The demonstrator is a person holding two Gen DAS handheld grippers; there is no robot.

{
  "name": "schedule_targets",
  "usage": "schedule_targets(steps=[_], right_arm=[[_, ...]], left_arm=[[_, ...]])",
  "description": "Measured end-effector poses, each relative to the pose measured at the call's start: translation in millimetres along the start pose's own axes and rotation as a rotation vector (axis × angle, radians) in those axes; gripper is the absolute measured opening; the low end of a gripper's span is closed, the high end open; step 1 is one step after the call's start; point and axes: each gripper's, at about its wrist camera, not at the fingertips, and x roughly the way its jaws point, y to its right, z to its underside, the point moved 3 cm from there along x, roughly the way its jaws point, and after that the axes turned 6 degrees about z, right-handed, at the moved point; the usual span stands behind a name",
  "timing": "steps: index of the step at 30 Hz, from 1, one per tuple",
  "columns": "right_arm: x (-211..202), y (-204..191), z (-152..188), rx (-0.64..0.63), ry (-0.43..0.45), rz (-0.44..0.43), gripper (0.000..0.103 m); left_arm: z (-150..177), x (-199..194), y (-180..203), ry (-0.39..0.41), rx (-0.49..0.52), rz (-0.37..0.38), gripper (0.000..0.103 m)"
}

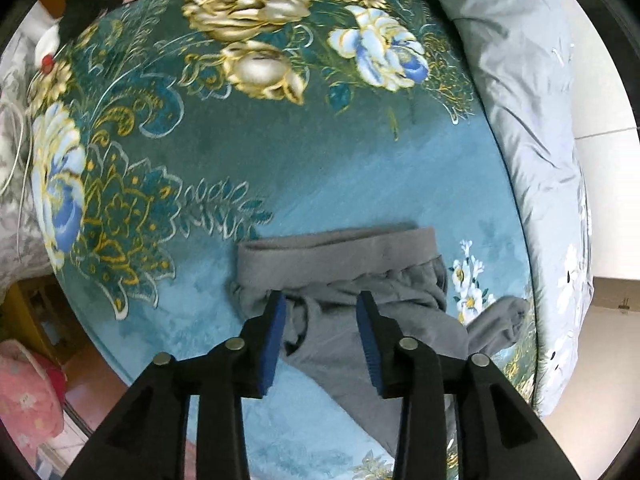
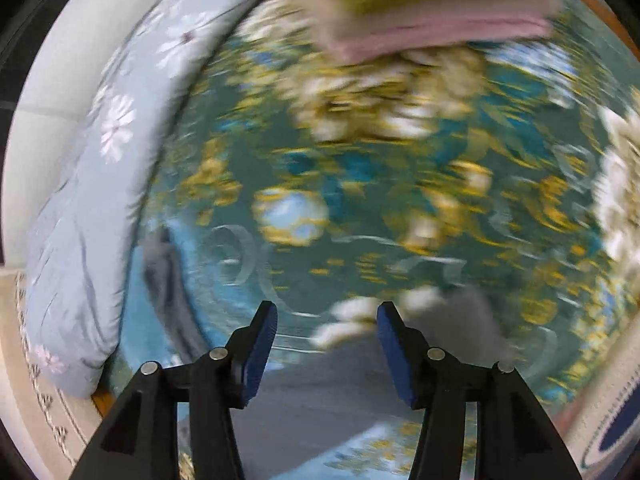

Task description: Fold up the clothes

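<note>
Looking past my left claw (image 1: 322, 300), I see its blue pads parted partway with nothing pinched; the grey trousers (image 1: 352, 292) lie just beneath and ahead of the tips, folded over at the waistband, flat on the teal floral blanket (image 1: 248, 152). I judge they were set there so the fold rests squarely. My right claw (image 2: 326, 312) also stands apart and empty, over blurred grey cloth. Beyond it, only this smeared view shows a stack of folded cloth (image 2: 432, 16). The left view alone shows the fold sharply, with a grey quilt (image 1: 532, 128) off to the right.
</note>
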Motion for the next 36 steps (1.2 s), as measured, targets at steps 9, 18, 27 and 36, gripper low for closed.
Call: schedule_targets(steps=[9,18,27,36], right_arm=[[63.5,-150.7,3.8,-0.173,-0.097,-0.068,0.058],[134.1,-224.1,-4.0,-0.259,-0.169,-0.018,0.058],[165.3,-230.3,-31.3,-0.214,-0.173,-0.030,0.058],[189.7,-233.7,-33.6,-0.185,-0.188,-0.063,0.058]], left_arm=[[-19.6,52.0,31.5,-0.078,0.019,0.014,0.039],[-46.1,114.1,85.8,-0.156,0.162,0.023,0.047],[-68.9,181.9,117.8,-0.305,0.216,0.083,0.056],[-62.4,204.6,128.6,-0.410,0.366,0.106,0.054]])
